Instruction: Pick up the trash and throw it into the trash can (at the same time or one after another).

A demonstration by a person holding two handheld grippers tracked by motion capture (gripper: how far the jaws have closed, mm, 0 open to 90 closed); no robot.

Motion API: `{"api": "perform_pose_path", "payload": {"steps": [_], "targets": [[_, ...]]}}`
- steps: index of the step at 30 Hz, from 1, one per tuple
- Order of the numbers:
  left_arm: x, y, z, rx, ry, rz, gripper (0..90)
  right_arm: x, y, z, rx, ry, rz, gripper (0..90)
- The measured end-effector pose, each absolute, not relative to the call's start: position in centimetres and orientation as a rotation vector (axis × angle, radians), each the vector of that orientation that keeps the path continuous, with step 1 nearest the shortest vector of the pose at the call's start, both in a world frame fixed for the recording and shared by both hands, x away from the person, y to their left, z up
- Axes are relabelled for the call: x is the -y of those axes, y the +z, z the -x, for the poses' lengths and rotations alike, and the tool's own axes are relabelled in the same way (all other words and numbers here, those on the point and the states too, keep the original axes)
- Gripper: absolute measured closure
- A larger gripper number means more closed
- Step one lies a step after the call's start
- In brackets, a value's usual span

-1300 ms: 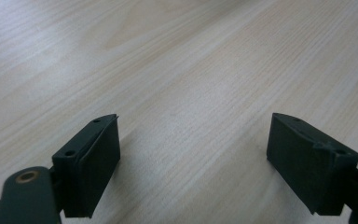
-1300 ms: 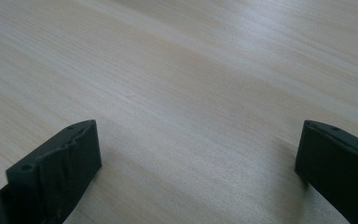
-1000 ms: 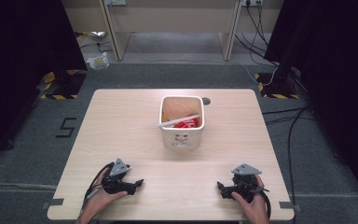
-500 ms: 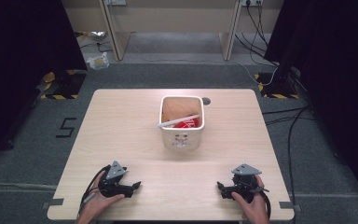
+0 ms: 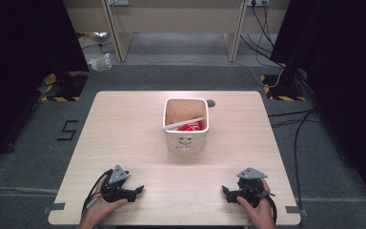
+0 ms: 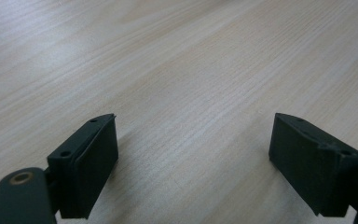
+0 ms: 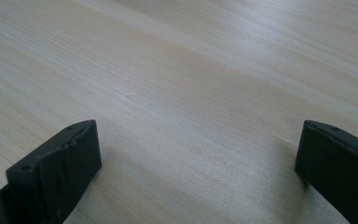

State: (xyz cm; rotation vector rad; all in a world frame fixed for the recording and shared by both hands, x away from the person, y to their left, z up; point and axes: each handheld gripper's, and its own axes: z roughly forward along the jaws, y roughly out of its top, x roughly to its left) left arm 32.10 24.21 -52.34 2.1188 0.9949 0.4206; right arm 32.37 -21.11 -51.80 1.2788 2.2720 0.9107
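Your 2 tools, left gripper (image 5: 136, 191) and right gripper (image 5: 227, 192), sit low in frame, jaws wide (empty, likely parked), white bin (image 5: 186, 125) centre.

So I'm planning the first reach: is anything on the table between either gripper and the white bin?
Nothing visible. Bare tabletop lies between the left gripper, the right gripper and the white bin; both stand open.
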Motion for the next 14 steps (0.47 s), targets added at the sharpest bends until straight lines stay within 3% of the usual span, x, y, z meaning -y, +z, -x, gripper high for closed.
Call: {"api": "perform_pose_path", "payload": {"steps": [14], "targets": [[-24.2,-52.31,-32.18,-1.005,0.42,-2.117,14.7,21.12,-51.8,-32.38,-2.273,0.911,-1.279,0.3]]}}
